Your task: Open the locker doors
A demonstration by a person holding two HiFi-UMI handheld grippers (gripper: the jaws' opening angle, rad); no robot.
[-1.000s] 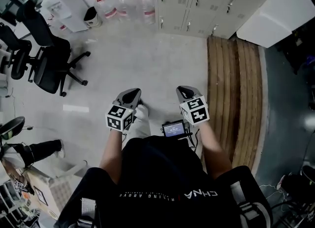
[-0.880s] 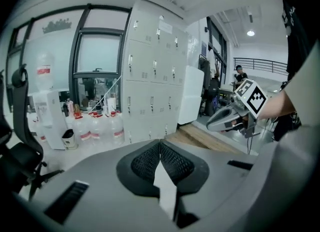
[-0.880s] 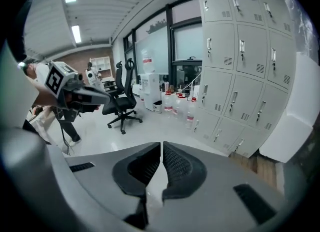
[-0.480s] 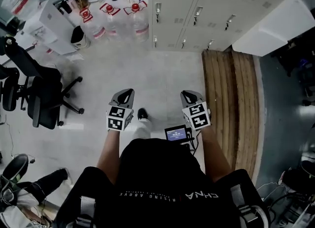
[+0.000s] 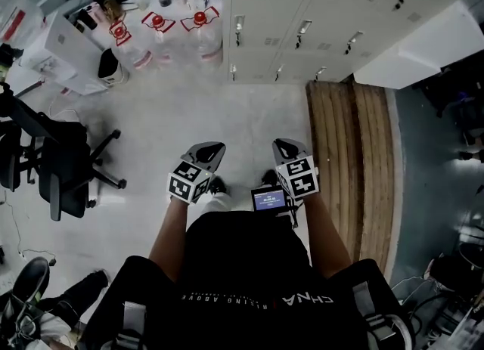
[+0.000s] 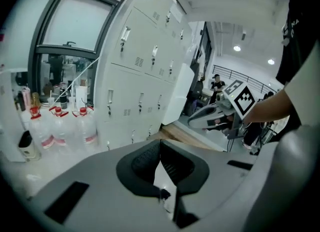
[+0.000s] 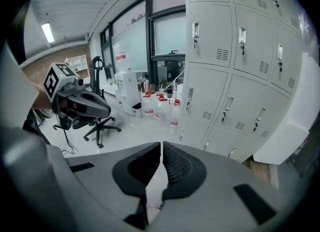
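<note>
Grey lockers (image 5: 265, 8), all shut, are well ahead of my left gripper (image 5: 212, 149) and right gripper (image 5: 284, 145), whose jaws are pressed together on nothing, so I could knock a handle (image 5: 303, 29) rather than catch it.

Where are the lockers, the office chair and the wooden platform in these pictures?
lockers (image 5: 265, 8): head view, on a closed door front.
office chair (image 5: 66, 161): head view, on the black seat.
wooden platform (image 5: 349, 152): head view, on its planks.
</note>
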